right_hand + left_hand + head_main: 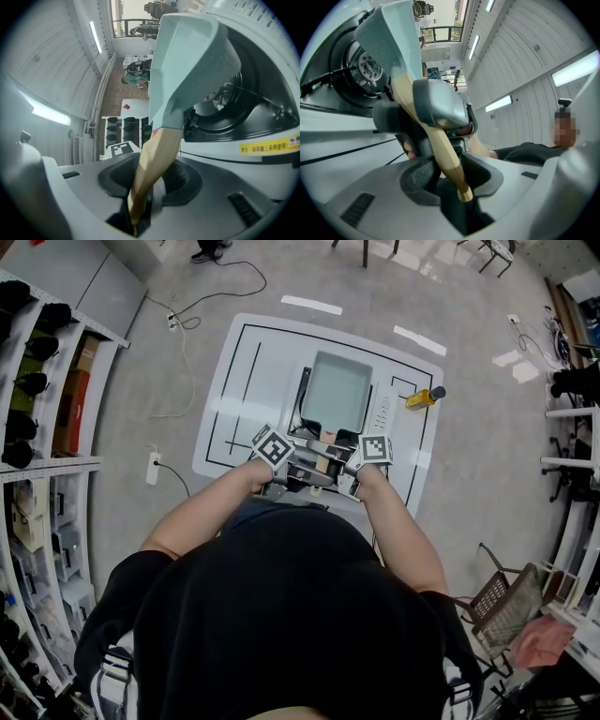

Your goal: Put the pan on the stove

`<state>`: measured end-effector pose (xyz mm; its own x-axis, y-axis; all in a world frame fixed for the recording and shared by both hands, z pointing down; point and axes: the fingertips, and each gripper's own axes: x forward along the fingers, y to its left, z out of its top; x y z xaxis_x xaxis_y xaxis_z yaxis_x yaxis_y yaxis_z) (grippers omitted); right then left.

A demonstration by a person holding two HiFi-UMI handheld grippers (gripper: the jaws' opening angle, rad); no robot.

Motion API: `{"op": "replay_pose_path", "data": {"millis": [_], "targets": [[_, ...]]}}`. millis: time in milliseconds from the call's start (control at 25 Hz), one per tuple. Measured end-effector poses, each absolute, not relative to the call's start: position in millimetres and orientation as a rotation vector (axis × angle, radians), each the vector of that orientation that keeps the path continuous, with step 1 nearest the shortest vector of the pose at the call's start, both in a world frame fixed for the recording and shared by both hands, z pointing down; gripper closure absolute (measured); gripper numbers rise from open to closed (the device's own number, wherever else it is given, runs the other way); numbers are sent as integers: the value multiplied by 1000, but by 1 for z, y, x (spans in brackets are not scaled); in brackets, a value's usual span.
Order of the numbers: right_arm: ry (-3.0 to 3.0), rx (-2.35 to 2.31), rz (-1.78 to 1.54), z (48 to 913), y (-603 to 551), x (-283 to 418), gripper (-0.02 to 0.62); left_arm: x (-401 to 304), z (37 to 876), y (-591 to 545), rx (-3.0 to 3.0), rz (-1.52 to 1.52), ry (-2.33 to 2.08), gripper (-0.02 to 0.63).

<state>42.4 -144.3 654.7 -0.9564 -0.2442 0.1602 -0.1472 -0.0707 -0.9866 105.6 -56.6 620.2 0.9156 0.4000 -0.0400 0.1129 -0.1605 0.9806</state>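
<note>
Clamping the smooth wooden handle [157,157] of the pale-green square pan [336,390], my left gripper [451,176] and right gripper [150,187] jaws stand nearly closed.

Quick tally, folks: one desk [234,413], one pan [336,390] with one wooden handle [154,168], one stove [384,413], one yellow bottle [424,397]. Two hand-held grippers in total, the left hand-held gripper [302,461] and the right hand-held gripper [342,461]. One person [291,615].
</note>
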Motion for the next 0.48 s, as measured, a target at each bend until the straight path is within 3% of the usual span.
{"op": "replay_pose_path", "data": {"millis": [480], "targets": [[2048,-444,-2258,668,-135,43,453,107,632,-49,1700,282,399,465]]}}
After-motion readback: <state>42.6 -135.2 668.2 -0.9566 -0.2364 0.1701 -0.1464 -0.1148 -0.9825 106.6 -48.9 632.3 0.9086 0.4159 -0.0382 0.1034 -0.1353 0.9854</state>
